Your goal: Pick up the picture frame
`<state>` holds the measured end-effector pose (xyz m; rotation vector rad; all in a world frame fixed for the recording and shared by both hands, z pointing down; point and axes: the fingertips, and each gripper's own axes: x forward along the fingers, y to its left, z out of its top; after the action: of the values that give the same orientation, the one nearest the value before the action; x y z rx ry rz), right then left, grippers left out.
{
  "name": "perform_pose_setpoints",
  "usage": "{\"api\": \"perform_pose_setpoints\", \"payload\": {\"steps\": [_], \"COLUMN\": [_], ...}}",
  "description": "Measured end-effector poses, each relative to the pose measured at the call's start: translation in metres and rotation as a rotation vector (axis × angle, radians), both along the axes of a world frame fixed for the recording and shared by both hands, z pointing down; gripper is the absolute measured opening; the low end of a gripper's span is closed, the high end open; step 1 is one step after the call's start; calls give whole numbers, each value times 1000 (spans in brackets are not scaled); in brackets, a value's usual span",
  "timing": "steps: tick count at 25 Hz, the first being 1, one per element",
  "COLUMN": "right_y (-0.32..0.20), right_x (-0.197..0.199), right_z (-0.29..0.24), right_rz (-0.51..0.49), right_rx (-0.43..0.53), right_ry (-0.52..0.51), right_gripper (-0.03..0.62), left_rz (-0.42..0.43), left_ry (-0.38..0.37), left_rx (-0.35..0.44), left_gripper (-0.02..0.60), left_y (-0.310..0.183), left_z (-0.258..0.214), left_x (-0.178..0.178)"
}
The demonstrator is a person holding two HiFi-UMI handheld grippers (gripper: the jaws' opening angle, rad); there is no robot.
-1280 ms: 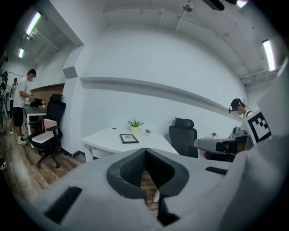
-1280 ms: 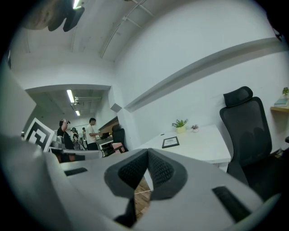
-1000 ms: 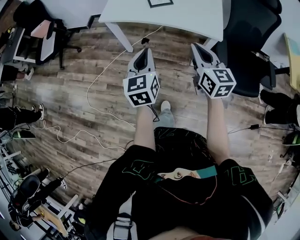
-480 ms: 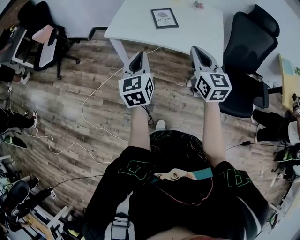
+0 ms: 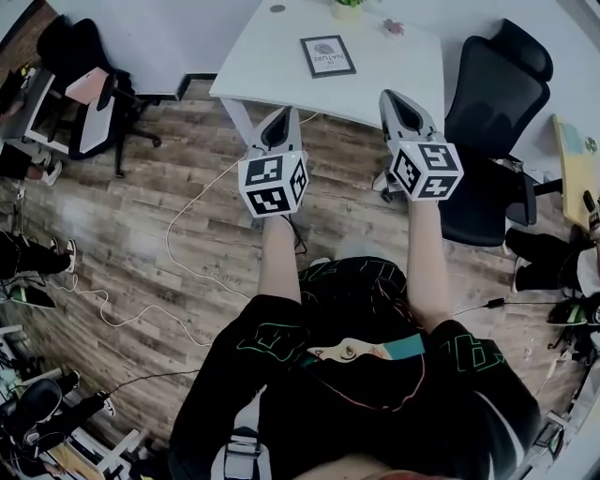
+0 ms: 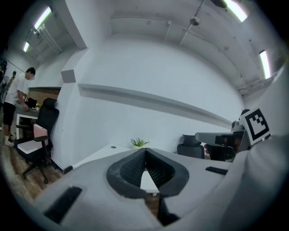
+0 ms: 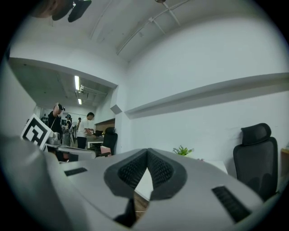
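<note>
The picture frame lies flat on the white table, black-edged with a pale print. It is out of sight in both gripper views. My left gripper is held level over the floor, just short of the table's near edge, shut with nothing in it. My right gripper hovers at the table's near right corner. Its jaws have just eased open a hair, but the tips still meet and hold nothing. Both grippers point toward the table, well short of the frame.
A small potted plant and a pink object sit at the table's far side. A black office chair stands right of the table. Cables trail over the wood floor. People stand at desks on the left.
The table has come closer and the picture frame has come fully into the head view. Both grippers have moved forward and upward toward the table's near edge, still side by side.
</note>
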<state>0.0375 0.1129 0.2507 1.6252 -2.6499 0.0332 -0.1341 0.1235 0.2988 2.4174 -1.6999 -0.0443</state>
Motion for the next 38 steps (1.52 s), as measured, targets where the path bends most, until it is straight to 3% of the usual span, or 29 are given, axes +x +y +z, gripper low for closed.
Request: {"api": "perform_pose_setpoints", "payload": {"steps": [9, 17, 22, 29, 38], "right_y": [-22, -70, -114, -167, -230], "right_x": [-20, -29, -20, -16, 15], "right_z": [-9, -8, 7, 34, 85], "right_rz": [-34, -53, -47, -54, -21], "right_rx": [26, 19, -21, -93, -213], "right_ry": [33, 28, -1, -7, -2], "right_gripper": [5, 5, 5, 5, 5], "left_rz": [-36, -68, -74, -152, -126], "left_ry": [27, 6, -30, -63, -73], "left_rx": [-11, -11, -36, -86, -199], "left_gripper": [6, 6, 6, 6, 6], "left_y": [-17, -58, -94, -143, -207], "left_z": [5, 3, 11, 26, 74], "left_x": [-18, -29, -22, -45, -12]}}
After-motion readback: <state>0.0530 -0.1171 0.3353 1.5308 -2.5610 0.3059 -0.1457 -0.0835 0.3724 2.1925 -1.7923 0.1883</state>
